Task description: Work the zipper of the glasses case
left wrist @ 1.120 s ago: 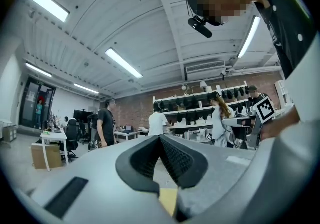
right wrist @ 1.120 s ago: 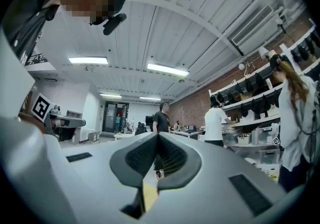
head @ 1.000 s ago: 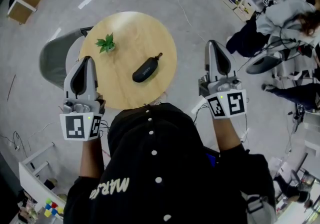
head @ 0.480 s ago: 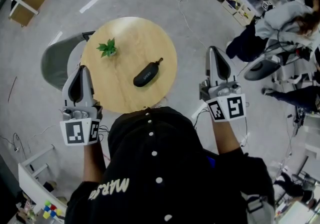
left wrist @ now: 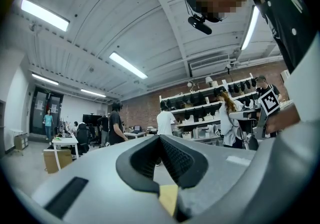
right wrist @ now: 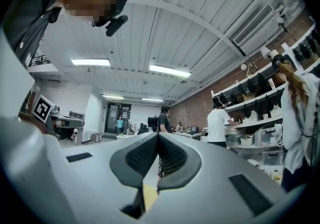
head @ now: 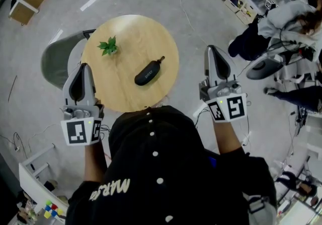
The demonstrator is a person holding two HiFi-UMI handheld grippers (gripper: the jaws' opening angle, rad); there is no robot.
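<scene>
A black glasses case lies on the round wooden table, right of its middle, with its zipper pull pointing up and right. My left gripper hovers off the table's left front edge, jaws shut and empty. My right gripper hangs to the right of the table over the floor, likewise shut with nothing in it. Both are well apart from the case. In the left gripper view the jaws meet and point level into the room; the right gripper view shows its jaws closed too.
A small green plant sits on the table's left part. A grey chair stands left of the table. People stand around shelves and desks beyond, and a seated person is at the far right. Cables run over the floor.
The left gripper has shifted slightly down and left in the head view; the view itself has tilted a little. The case and the right gripper stay as they were.
</scene>
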